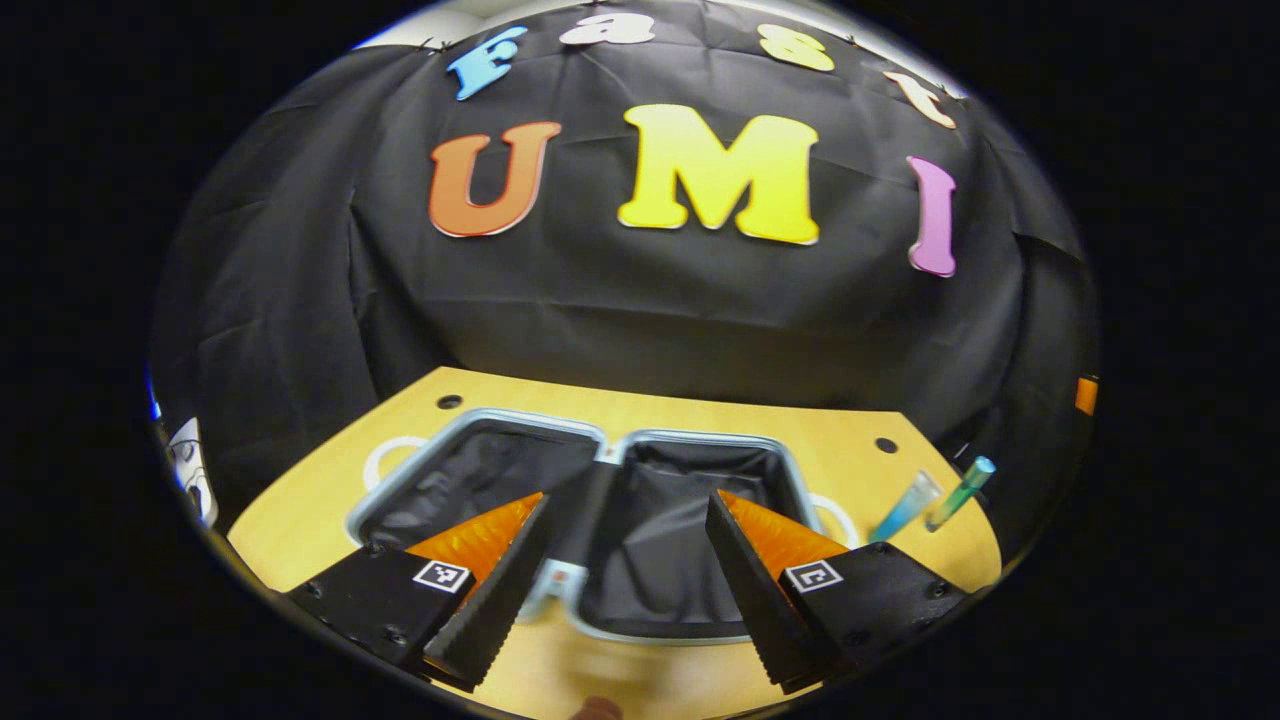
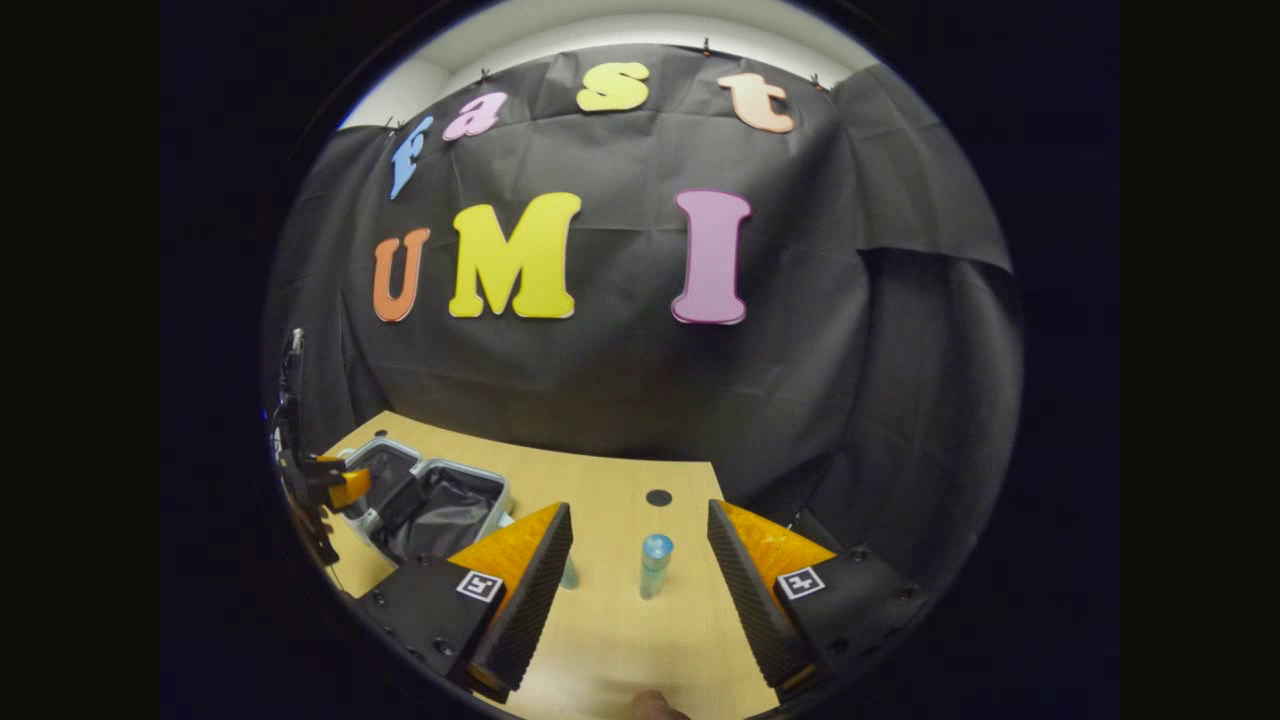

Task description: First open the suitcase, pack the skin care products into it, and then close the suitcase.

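second bottle (image 2: 569, 572) half-hidden behind right gripper (image 2: 640, 585)

One suitcase (image 1: 640, 520) lies open on the single wooden table (image 1: 760, 420), showing two black-lined halves side by side, also seen in the right gripper view (image 2: 430, 505). Two skin care tubes (image 1: 930, 500) stand upright beside it; in the right gripper view one tube (image 2: 654, 565) is plain and a second (image 2: 569, 572) is partly hidden behind a finger. There are two grippers: the left gripper (image 1: 625, 570) and the right gripper (image 2: 640, 590), each with two fingers and two square marker tags. The tabletop has three dark round holes, two in the left gripper view and one in the right.
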`<action>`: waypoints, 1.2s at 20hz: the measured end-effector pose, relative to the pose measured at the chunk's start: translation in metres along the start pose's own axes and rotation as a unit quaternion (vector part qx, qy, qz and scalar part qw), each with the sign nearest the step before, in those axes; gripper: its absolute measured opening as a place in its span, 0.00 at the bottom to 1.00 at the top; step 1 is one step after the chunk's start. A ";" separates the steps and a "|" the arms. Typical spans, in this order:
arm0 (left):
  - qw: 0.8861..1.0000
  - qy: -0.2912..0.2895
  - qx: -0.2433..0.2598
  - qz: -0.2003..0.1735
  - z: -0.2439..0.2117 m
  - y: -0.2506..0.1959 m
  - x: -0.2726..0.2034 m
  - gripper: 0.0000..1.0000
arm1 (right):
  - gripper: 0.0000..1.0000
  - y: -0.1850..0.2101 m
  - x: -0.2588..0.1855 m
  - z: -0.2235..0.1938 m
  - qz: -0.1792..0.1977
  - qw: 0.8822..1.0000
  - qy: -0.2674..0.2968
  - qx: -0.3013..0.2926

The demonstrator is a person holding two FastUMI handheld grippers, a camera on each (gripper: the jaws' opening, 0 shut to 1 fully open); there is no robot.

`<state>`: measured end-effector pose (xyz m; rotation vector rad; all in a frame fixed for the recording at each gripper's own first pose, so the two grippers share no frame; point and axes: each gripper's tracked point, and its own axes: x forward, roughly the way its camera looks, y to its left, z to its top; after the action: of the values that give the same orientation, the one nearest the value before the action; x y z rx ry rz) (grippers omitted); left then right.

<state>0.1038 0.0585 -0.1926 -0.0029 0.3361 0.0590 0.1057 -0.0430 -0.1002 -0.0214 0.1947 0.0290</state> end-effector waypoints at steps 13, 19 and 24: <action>0.985 0.065 0.084 -0.135 -0.108 -0.225 0.071 1.00 | 0.81 -0.120 0.013 -0.056 -0.068 0.996 0.061 -0.018; 0.986 0.086 0.094 -0.110 -0.127 -0.227 0.114 1.00 | 0.81 -0.122 0.020 -0.070 -0.070 0.994 0.079 -0.019; 0.987 0.087 0.092 -0.099 -0.130 -0.233 0.130 0.92 | 0.81 -0.120 0.024 -0.080 -0.071 0.993 0.094 -0.014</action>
<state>0.1971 -0.1682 -0.3593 0.1429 0.5143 -0.1710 0.1175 -0.1645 -0.1815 -0.0658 0.3813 -0.1129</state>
